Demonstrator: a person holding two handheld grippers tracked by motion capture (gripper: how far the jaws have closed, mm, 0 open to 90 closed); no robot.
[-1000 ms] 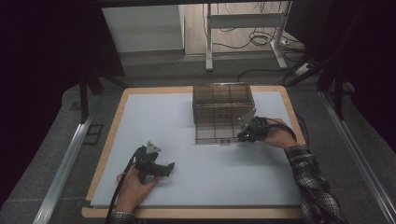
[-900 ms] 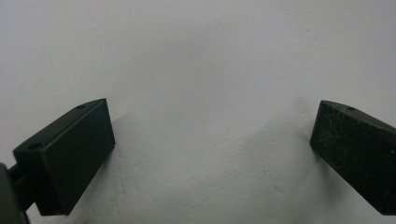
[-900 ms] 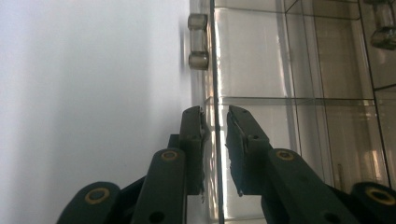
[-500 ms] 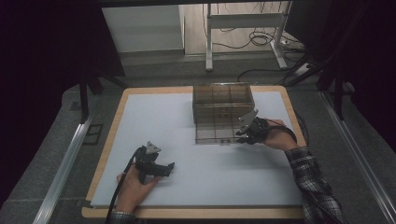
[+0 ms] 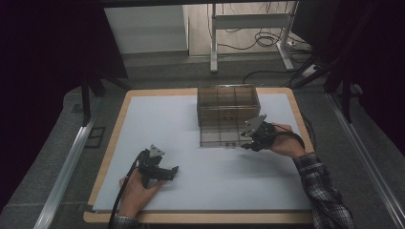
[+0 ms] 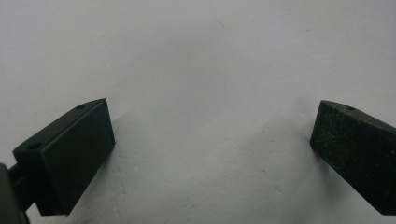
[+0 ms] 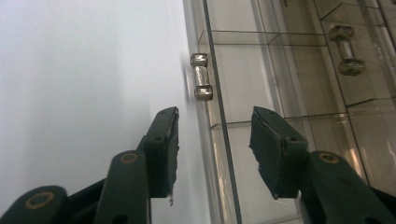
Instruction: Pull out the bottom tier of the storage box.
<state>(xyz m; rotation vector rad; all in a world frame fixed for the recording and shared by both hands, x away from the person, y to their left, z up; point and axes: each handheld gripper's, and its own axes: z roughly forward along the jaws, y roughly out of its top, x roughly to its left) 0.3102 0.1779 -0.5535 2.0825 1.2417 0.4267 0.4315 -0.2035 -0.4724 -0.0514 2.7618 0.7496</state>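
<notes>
Right hand-held gripper [image 7: 212,151], its jaws just opening with nothing held, faces one clear drawer box [image 5: 228,114] standing upright with two small metal knobs [image 7: 201,83].

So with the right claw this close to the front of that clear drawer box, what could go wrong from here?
1. The right claw, whose jaws have just been opening, straddles the front panel edge of the clear drawer box, not the metal handle; closing here may pinch the panel.
2. The box looks light on the smooth white mat; a pull could drag it, since the left claw rests open and apart.
</notes>
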